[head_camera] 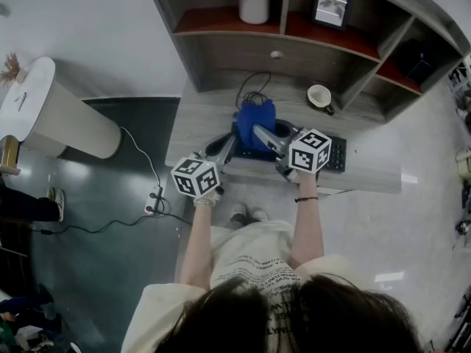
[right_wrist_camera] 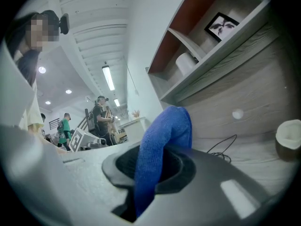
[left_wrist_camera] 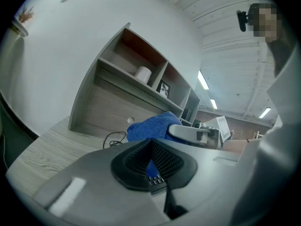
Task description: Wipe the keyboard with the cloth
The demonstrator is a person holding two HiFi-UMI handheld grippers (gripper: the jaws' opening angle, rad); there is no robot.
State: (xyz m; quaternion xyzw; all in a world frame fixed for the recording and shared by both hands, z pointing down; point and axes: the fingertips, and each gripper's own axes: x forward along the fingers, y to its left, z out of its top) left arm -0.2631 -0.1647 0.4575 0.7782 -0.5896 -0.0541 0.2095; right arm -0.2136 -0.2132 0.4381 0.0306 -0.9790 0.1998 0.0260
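A black keyboard (head_camera: 335, 155) lies on the wooden desk (head_camera: 199, 123), its left part hidden under the grippers. A blue cloth (head_camera: 255, 116) bunches up over the keyboard's left half, and my right gripper (head_camera: 259, 133) is shut on it. In the right gripper view the cloth (right_wrist_camera: 167, 131) runs up between the jaws of that gripper (right_wrist_camera: 155, 159). My left gripper (head_camera: 227, 145) sits at the keyboard's left end, its jaws shut with nothing in them. In the left gripper view a few keys (left_wrist_camera: 156, 179) and the cloth (left_wrist_camera: 150, 126) show beyond the gripper (left_wrist_camera: 151, 142).
A white cup (head_camera: 320, 95) and a coiled black cable (head_camera: 254, 87) lie at the back of the desk. The shelf above holds a white cylinder (head_camera: 254, 4) and a framed picture (head_camera: 330, 4). A white round stand (head_camera: 51, 112) and a power strip (head_camera: 154, 199) are on the floor at left.
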